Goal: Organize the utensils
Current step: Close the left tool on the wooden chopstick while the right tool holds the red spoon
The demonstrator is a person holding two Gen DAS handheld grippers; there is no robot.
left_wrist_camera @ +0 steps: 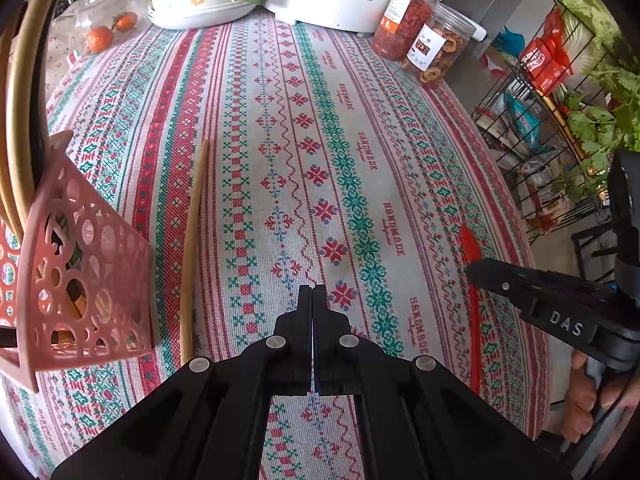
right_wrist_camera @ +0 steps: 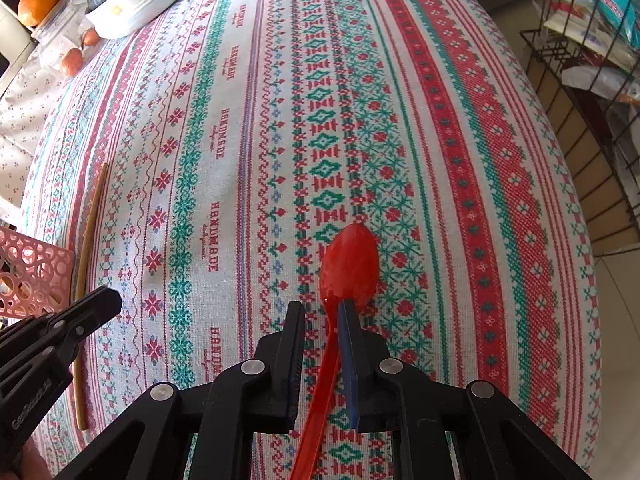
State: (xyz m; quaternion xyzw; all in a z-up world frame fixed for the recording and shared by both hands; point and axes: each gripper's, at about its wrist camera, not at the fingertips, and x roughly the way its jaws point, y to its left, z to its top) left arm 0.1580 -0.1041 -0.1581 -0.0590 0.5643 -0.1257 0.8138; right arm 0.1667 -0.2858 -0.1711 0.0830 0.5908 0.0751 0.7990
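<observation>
1. My right gripper [right_wrist_camera: 320, 312] straddles the neck of the red plastic spoon [right_wrist_camera: 349, 266], which lies flat on the table [right_wrist_camera: 460, 160]. The jaws stand partly open with the handle running between them, close against the right-hand blue pad; I judge they have not yet closed on it.
2. The spoon's long axis runs near to far, almost in line with the right jaws. Its bowl points away from me, just past the fingertips, and its handle runs back toward me under the gripper.
3. My left gripper [left_wrist_camera: 312, 292] hovers over bare tablecloth with its jaws pressed together and nothing between them.
4. A wooden chopstick [left_wrist_camera: 194, 248] lies on the table to the left of the left jaws, its long axis also near to far, leaning slightly right at the far end. The left gripper is clearly the nearer one to it.
5. The pink perforated basket [left_wrist_camera: 88, 280] sits just left of the chopstick, at the near-left of the table. It already holds some long utensils, though I cannot make out which.
6. My judgement: the coming move turns on the spoon being centred between the right jaws, so closing them should pinch the handle at the neck. The basket then lies well to the left, across the left gripper.
</observation>
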